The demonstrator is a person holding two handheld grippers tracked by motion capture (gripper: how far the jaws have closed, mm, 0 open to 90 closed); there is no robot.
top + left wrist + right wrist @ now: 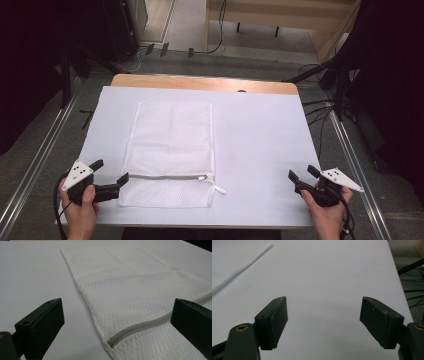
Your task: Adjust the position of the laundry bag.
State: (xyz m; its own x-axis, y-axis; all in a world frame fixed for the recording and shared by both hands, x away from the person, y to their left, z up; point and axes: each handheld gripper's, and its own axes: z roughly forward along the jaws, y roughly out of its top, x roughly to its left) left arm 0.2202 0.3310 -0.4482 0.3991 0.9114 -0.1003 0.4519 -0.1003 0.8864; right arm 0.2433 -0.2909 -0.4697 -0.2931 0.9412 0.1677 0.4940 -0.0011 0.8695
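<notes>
High view: one mesh bag (170, 150), one zipper (165, 176); two grippers, left (110, 171), right (302, 173), fingers wide apart, empty.

The mesh laundry bag (171, 150) is white open-weave cloth, dimpled and matt, with a grey zipper (140, 328); the table cover (260, 140) looks smooth, matt pale lilac; bare wood (200, 81) edges the frame's upper middle; the gripper pads (273, 320) look like dull black rubber or plastic.
</notes>
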